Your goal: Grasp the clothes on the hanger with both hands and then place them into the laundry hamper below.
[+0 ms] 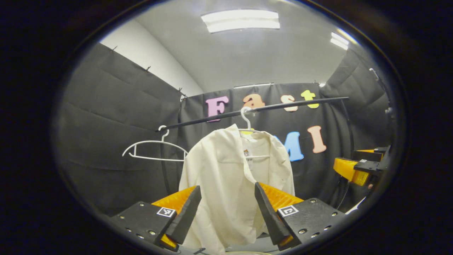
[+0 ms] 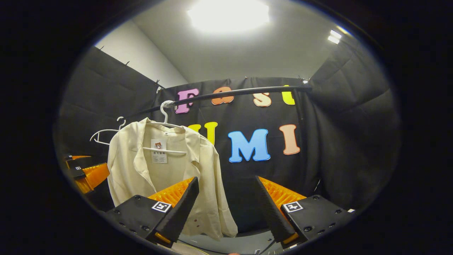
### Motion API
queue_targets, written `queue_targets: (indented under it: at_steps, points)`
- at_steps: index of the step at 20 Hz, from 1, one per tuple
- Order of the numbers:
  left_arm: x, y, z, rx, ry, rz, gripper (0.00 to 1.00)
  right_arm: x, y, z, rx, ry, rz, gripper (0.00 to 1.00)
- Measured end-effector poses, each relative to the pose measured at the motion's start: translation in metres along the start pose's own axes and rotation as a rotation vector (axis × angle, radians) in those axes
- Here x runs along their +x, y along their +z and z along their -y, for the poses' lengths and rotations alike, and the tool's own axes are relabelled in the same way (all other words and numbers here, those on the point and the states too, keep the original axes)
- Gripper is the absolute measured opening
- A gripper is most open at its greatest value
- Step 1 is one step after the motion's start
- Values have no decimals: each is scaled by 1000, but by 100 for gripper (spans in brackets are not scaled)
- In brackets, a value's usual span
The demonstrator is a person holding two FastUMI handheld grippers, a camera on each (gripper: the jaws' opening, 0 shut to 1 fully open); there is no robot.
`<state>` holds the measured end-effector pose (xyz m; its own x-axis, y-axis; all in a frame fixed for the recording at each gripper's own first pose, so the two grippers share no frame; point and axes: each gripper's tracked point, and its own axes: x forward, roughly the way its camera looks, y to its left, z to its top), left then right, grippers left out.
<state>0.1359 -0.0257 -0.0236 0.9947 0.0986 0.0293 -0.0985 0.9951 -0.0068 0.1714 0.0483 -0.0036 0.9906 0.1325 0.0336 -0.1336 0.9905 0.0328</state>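
Note:
A cream shirt [image 1: 230,184] hangs on a white hanger [image 1: 246,122] from a black rail [image 1: 254,109]. My left gripper [image 1: 228,212] is open, short of the shirt, with the cloth seen between its fingers. The right gripper [image 1: 357,168] shows at the right edge of the left gripper view. In the right gripper view the same shirt [image 2: 166,170] hangs left of centre on its hanger [image 2: 164,109]. My right gripper [image 2: 228,209] is open and holds nothing, with the shirt's right edge behind its left finger. The left gripper [image 2: 83,173] shows at that view's left edge.
An empty white hanger [image 1: 154,148] hangs on the rail left of the shirt, seen too as the empty hanger [image 2: 104,134] in the right gripper view. Black cloth walls close the booth on three sides. A grey floor strip [image 2: 219,242] lies below the shirt.

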Motion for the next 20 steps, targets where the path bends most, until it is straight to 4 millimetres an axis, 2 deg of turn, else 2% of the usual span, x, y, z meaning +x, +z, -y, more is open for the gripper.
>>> queue_targets:
  at_steps: [3,8,13,16,20]
  points:
    - [36,-4,14,4,18,10,89,37,-2,-6,-1,50,3,99]
    - [87,-16,29,18,55,0,89,91,-12,-36,31,156,1,98]
    - [117,-31,39,42,95,-16,89,135,-24,-66,48,245,-10,98]
    - [131,-40,35,21,152,-21,89,155,-36,-83,58,278,-34,97]
    - [152,-52,24,78,214,-37,89,181,-49,-102,47,310,-51,99]
